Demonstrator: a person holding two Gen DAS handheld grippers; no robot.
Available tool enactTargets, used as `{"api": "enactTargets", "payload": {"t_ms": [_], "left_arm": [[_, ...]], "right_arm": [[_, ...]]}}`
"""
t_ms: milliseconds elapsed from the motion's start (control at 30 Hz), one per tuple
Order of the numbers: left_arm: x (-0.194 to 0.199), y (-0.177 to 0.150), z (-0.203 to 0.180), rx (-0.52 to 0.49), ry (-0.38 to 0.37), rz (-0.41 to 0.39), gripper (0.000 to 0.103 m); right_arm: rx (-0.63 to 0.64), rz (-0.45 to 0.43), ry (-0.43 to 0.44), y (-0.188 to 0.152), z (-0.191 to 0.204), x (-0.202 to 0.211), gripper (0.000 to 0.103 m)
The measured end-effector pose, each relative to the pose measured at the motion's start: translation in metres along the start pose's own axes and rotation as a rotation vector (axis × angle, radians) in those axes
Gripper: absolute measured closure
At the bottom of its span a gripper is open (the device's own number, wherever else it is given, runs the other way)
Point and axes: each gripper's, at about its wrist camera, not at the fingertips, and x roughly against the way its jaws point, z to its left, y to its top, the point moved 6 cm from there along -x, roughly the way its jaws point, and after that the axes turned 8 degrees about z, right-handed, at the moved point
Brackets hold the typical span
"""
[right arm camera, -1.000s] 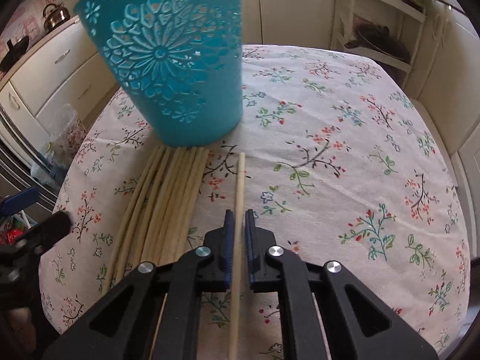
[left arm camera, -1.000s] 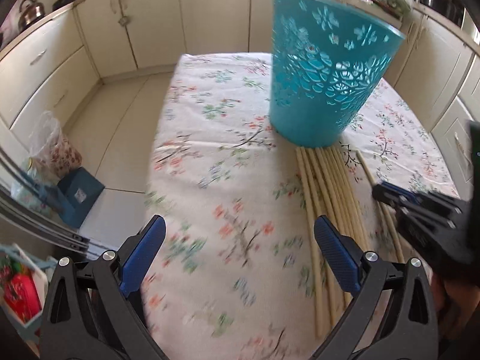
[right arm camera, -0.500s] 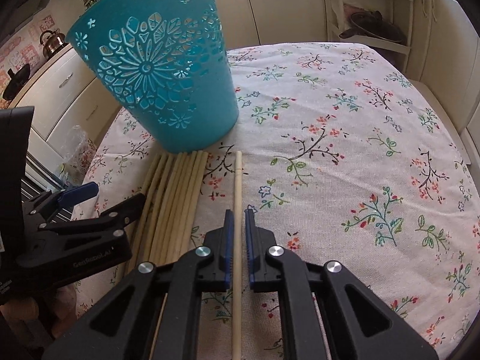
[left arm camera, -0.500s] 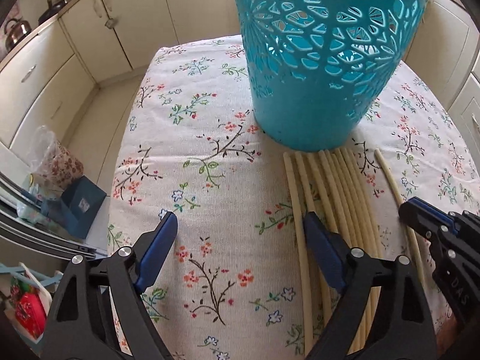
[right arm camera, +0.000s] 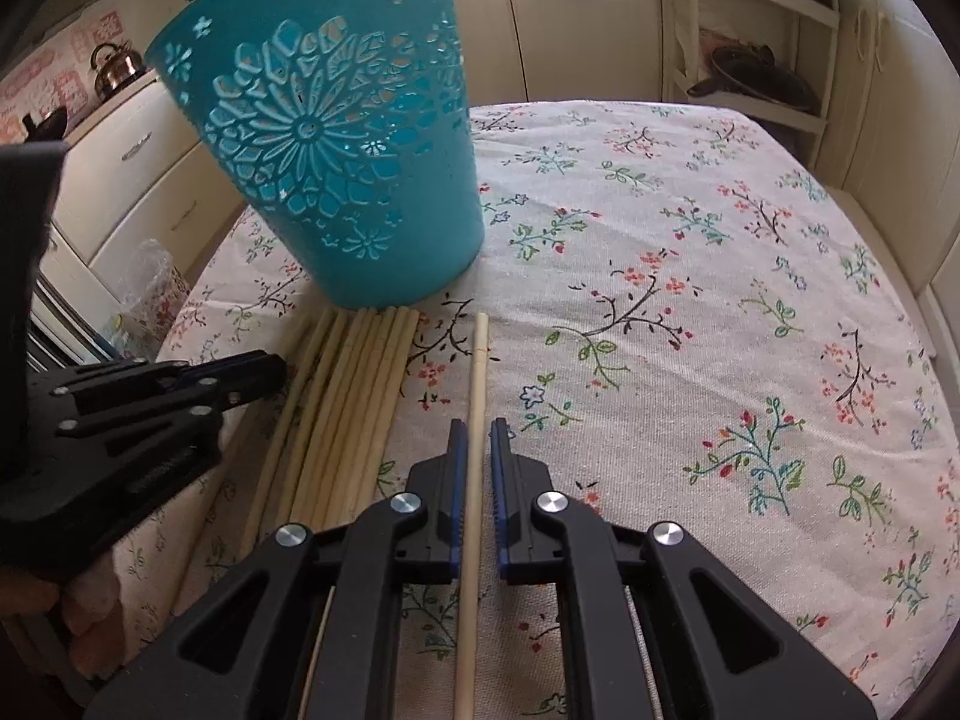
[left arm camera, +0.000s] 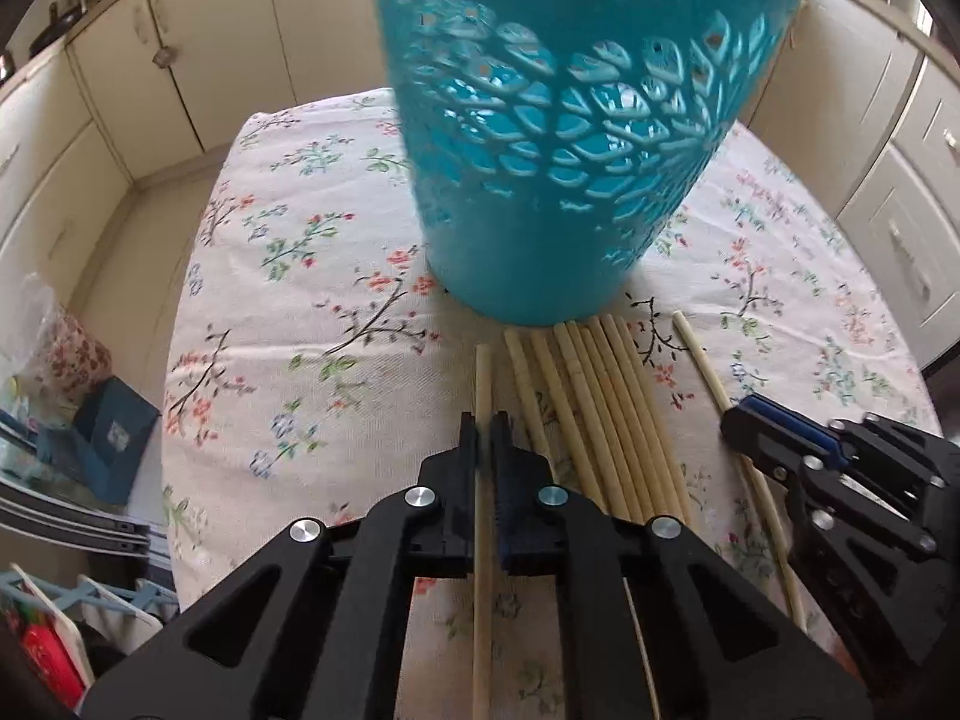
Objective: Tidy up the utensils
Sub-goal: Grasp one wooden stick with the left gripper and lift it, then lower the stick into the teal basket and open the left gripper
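A teal perforated basket [left arm camera: 570, 138] stands upright on the floral tablecloth; it also shows in the right wrist view [right arm camera: 342, 162]. Several pale wooden sticks [left arm camera: 606, 414] lie side by side in front of it, also in the right wrist view [right arm camera: 354, 396]. My left gripper [left arm camera: 485, 426] is shut on the leftmost stick [left arm camera: 483, 378]. My right gripper [right arm camera: 475, 432] is shut on a separate stick [right arm camera: 478, 372] lying to the right of the bundle. That gripper also shows in the left wrist view [left arm camera: 744, 420].
The table [right arm camera: 720, 312] has a floral cloth and drops off at its left edge [left arm camera: 180, 396]. Cream kitchen cabinets [left arm camera: 150, 72] surround it. A plastic bag [left arm camera: 66, 348] and a blue box [left arm camera: 114, 438] sit on the floor at left. A shelf rack [right arm camera: 756, 60] stands at the back right.
My left gripper has moved right over the bundle's left side and closed on the leftmost stick. My right gripper stays shut on its stick.
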Motion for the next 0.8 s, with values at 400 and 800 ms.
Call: {"api": "enactTargets", "payload": {"t_ms": [400,800], "left_arm": [[0.157,0.038,0.041,0.098,-0.269,-0.352,0.098],[0.217,0.155,0.019,0.147,-0.316,-0.677,0.098]], "right_arm": [[-0.051,0.002,0.024,0.001,-0.007,-0.001,0.094],[-0.065,-0.008,0.042,0.002,-0.008,-0.002,0.094]]}}
